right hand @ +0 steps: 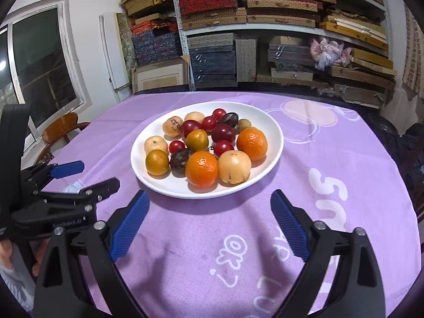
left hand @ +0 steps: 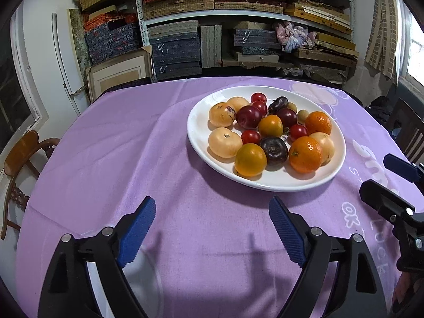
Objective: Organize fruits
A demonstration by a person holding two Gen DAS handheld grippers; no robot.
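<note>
I am holding the left hand-held gripper (left hand: 212, 212) and the right hand-held gripper (right hand: 209, 205) wide open and empty over the purple tabletop (left hand: 132, 159), just short of the white plate (right hand: 148, 180), which is carrying the fruits (right hand: 201, 143).

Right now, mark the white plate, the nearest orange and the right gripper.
white plate (right hand: 169, 189), right wrist view, bare near rim.
nearest orange (right hand: 202, 169), right wrist view, middle of its peel.
right gripper (right hand: 209, 224), right wrist view, midway between its open fingertips.
</note>
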